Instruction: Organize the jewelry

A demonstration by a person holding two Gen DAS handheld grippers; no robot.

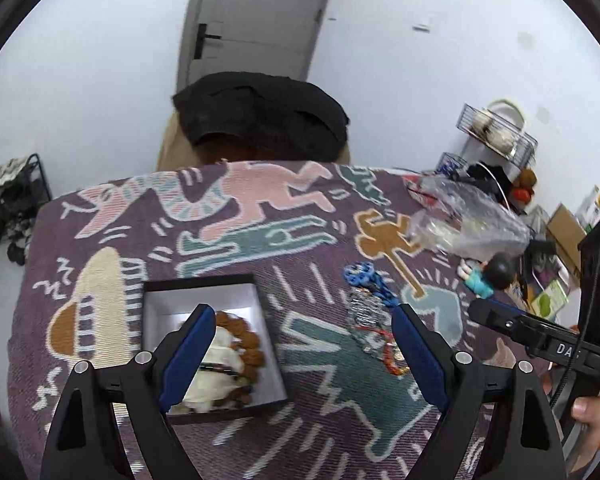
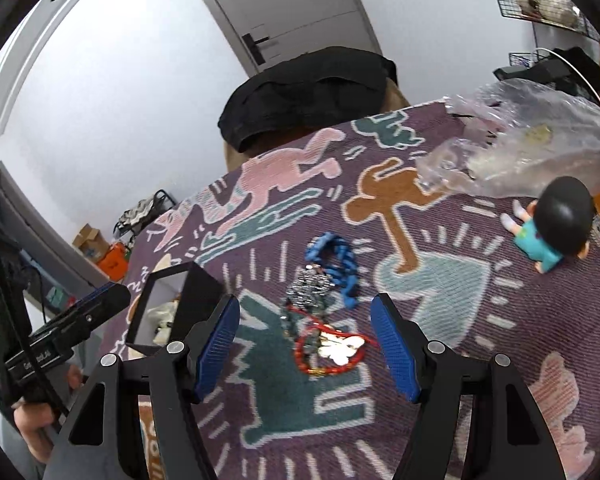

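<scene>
An open black jewelry box [image 1: 204, 292] with a white inside sits on the patterned rug; it holds a brown bead bracelet [image 1: 249, 340] and a white piece [image 1: 216, 364]. It shows at the left of the right wrist view [image 2: 198, 284]. A pile of jewelry lies to its right: a blue chain [image 2: 338, 258], a silver chain [image 2: 310, 286], a red bead bracelet [image 2: 312, 354] and a white butterfly pendant [image 2: 342, 346]. My left gripper [image 1: 304, 320] is open and empty above the rug. My right gripper [image 2: 304, 314] is open and empty above the pile.
A doll [image 2: 552, 224] with a black head and teal shirt lies at the right. A crumpled clear plastic bag [image 2: 532, 140] lies behind it. A black cloth [image 2: 312, 84] covers a chair at the table's far edge. Clutter and a wire rack [image 1: 500, 132] stand at the right.
</scene>
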